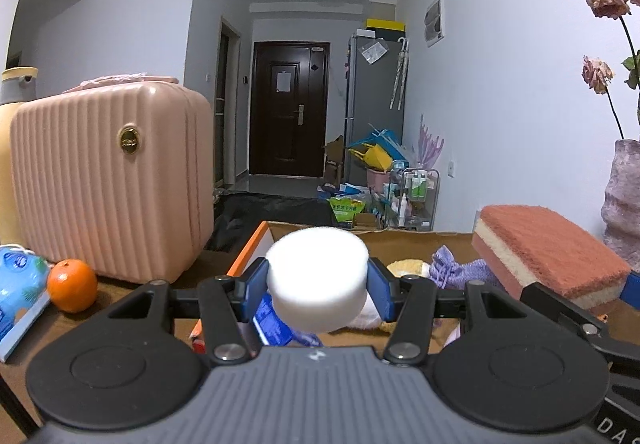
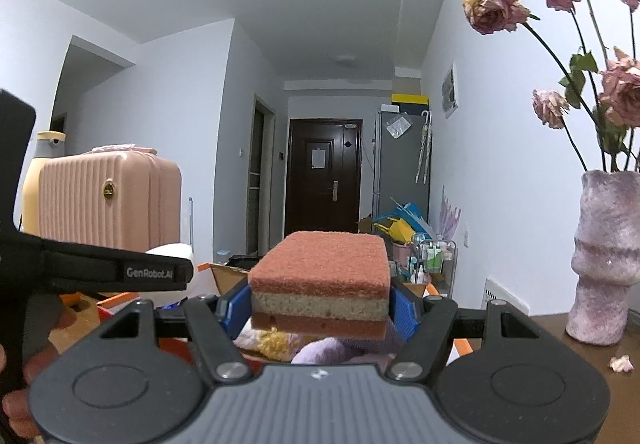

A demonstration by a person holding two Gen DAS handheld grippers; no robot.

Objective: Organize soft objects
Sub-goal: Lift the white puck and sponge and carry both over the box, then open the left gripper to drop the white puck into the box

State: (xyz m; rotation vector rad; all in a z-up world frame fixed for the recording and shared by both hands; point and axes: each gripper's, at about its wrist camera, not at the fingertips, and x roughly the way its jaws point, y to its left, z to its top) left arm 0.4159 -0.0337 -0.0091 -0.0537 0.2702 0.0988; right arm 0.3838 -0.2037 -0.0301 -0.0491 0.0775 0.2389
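brown worktop [image 1: 132, 296] by a hallway with a dark door [image 1: 289, 109] at the far end. left hand-held gripper [image 1: 318, 286]: blue pads pressed on both sides of a white foam puck [image 1: 318, 278], held up over an open cardboard box [image 1: 404, 244]. right hand-held gripper [image 2: 320, 308]: pads clamped on a layered sponge [image 2: 322, 278], red scouring faces above and below a tan core, also above the box.

left wrist view only: box contents, a lilac drawstring pouch [image 1: 460, 269], a yellow fluffy item [image 1: 406, 267], a blue-labelled packet [image 1: 269, 318]; an orange [image 1: 72, 285] and a blue printed pack [image 1: 18, 276] on the worktop in front of a pink ribbed case [image 1: 112, 180]. the sponge shows at the right edge here.

right wrist view only: full mauve vase [image 2: 606, 256] of dried roses [image 2: 494, 6], a fallen petal [image 2: 621, 363] beside it, the left tool's black body [image 2: 120, 270] and part of a hand [image 2: 24, 396].
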